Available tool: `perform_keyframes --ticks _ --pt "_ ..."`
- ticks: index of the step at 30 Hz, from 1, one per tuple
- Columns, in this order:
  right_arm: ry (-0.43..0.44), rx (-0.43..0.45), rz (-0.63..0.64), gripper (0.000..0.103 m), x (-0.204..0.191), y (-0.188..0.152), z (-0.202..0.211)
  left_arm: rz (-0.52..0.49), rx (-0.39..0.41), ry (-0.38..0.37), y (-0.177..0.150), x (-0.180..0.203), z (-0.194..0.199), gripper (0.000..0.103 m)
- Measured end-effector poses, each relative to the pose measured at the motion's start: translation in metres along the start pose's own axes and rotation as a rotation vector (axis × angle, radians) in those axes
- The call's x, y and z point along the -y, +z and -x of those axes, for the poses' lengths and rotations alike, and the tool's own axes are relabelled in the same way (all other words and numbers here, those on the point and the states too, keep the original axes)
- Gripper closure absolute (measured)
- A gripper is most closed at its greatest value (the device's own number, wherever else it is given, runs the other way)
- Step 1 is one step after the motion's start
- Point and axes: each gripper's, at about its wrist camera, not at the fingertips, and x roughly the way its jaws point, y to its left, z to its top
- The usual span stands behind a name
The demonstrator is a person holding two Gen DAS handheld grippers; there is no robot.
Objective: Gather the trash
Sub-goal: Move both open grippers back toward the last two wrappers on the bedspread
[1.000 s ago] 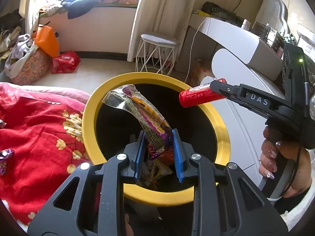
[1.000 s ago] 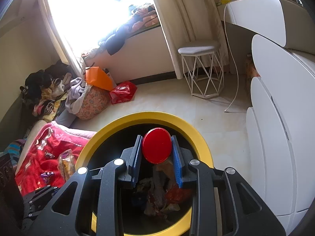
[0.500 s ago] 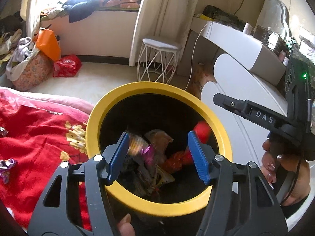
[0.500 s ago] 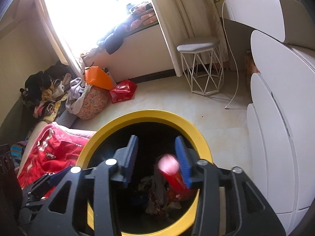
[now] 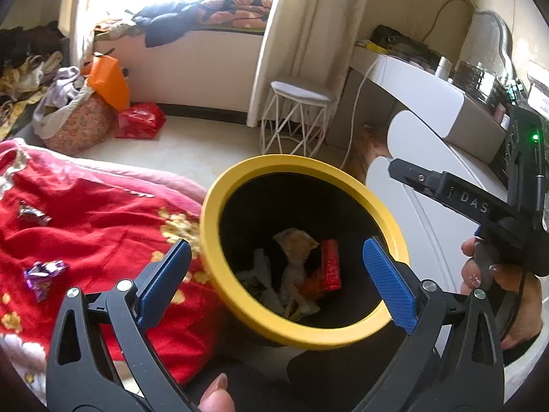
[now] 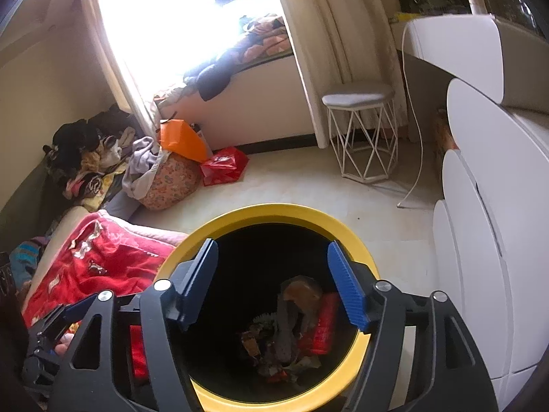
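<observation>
A black bin with a yellow rim [image 5: 240, 178] [image 6: 284, 210] stands beside the bed. At its bottom lie a red tube [image 5: 330, 264] [image 6: 323, 326] and crumpled snack wrappers [image 5: 294, 257] [image 6: 284, 336]. My left gripper [image 5: 278, 274] hangs above the bin, its jaws opening wide with nothing between them. My right gripper [image 6: 274, 281] is over the bin too, jaws opening and empty; it also shows at the right of the left wrist view [image 5: 446, 189], held by a hand. A purple wrapper [image 5: 43, 274] and a silver wrapper [image 5: 32, 213] lie on the red blanket [image 5: 85, 226].
A white dresser [image 6: 497, 240] stands right of the bin. A white wire stool [image 5: 298, 116] [image 6: 360, 130], a red bag [image 6: 224, 166], an orange bag [image 6: 182, 139] and a full laundry basket [image 6: 164, 178] sit on the floor by the window.
Both grippers opened and rose a little. The snack wrapper fell from my left gripper and the red tube from my right; both now lie in the bin.
</observation>
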Motion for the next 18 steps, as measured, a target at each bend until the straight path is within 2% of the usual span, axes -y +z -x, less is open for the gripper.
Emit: perform_keyframes --ticks 9,18 --pt "0.044 0.031 0.066 0.035 -0.029 -0.001 0.015 0.028 0.072 0.064 -0.003 -0.023 0.036 0.011" --pt "0.127 0.053 0.165 0.032 -0.077 -0.007 0.022 0.067 0.135 0.130 -0.006 -0.050 0.066 0.011"
